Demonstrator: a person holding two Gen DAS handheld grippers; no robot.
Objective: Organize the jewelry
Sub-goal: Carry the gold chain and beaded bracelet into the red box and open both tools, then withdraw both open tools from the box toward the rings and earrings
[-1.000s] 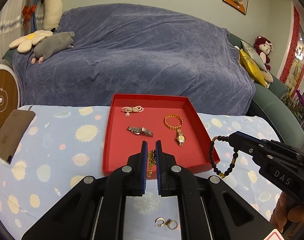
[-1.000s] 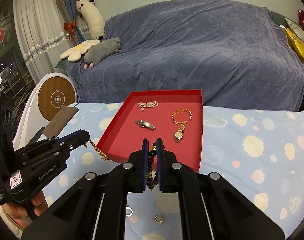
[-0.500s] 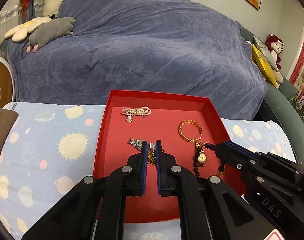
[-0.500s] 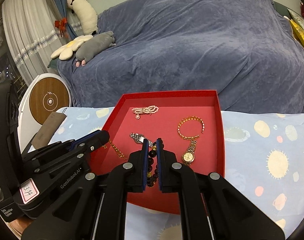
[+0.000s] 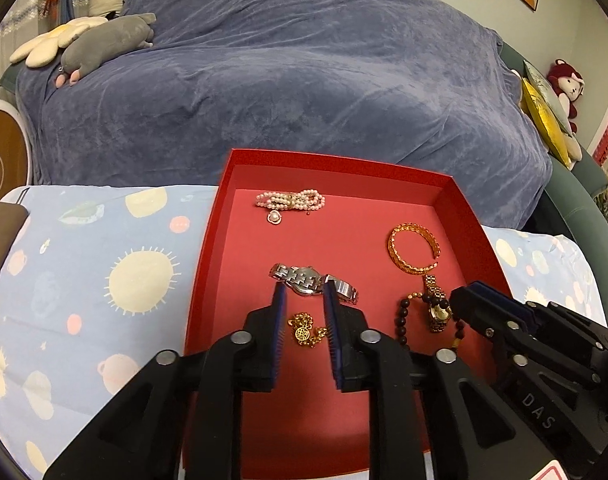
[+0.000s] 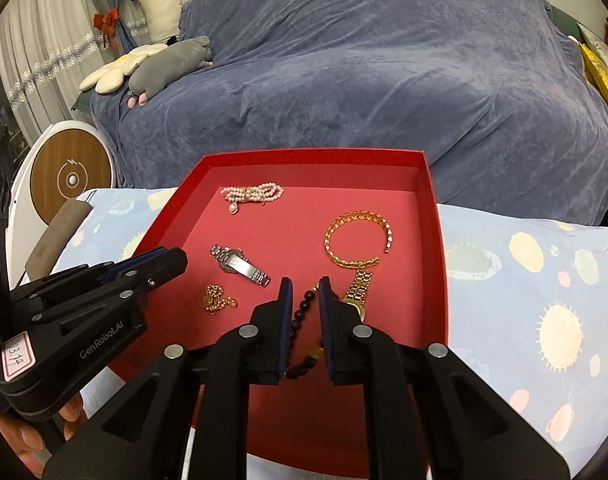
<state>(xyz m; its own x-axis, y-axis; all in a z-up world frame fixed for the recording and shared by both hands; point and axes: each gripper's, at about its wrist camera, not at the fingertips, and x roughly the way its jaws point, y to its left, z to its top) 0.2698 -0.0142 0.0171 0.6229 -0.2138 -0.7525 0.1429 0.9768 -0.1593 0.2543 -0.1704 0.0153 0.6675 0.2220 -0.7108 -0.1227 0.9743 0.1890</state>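
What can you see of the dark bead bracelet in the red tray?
The dark bead bracelet is a string of round, glossy, dark brown beads with one amber bead near the bottom. It lies slack on the red tray floor, between the opening right tongs, beside the gold watch.

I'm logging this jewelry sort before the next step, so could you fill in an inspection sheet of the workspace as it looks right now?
Surface: pale blue tablecloth with sun and planet prints, carrying a shallow red cardboard tray.
Job's things: in the tray, pink pearl bracelet, gold open cuff bangle, silver metal wristwatch, gold wristwatch, gold chain with round pendant, dark beaded bracelet.
Clutter: brown flat pouch at the table edge.
Grippers: left gripper opening, chain lying loose between its jaws; right gripper opening around the beads.
Cables: nothing seen.
Surroundings: blue-covered sofa, plush toys, round wood-faced device.
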